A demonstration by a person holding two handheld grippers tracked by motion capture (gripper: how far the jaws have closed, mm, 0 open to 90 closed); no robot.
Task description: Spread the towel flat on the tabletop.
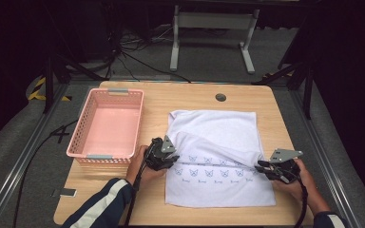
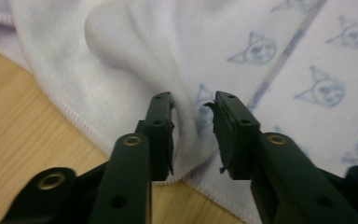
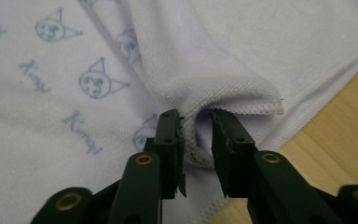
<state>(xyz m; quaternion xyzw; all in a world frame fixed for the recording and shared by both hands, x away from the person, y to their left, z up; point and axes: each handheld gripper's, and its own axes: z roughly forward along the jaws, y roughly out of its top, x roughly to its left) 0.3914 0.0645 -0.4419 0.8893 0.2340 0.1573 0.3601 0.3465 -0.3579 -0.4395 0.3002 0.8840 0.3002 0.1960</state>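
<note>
A white towel (image 1: 218, 128) printed with small blue cat faces lies on the wooden table (image 1: 119, 194), and its upper layer is drawn up in a ridge that runs between my two grippers. At the towel's left edge my left gripper (image 1: 174, 159) is shut on a bunched fold of towel (image 2: 121, 56), which sits between the jaws of the left gripper (image 2: 193, 100). My right gripper (image 1: 261, 166) is at the right edge. Its jaws pinch a hemmed corner fold of the towel (image 3: 223, 88), seen close up at the right gripper (image 3: 195, 116).
An empty pink plastic basket (image 1: 79, 127) stands on the table's left side, just beyond my left hand. A round cable hole (image 1: 220, 97) is near the table's far edge. Bare wood shows along the front and right edges. Table legs and cables lie on the floor behind.
</note>
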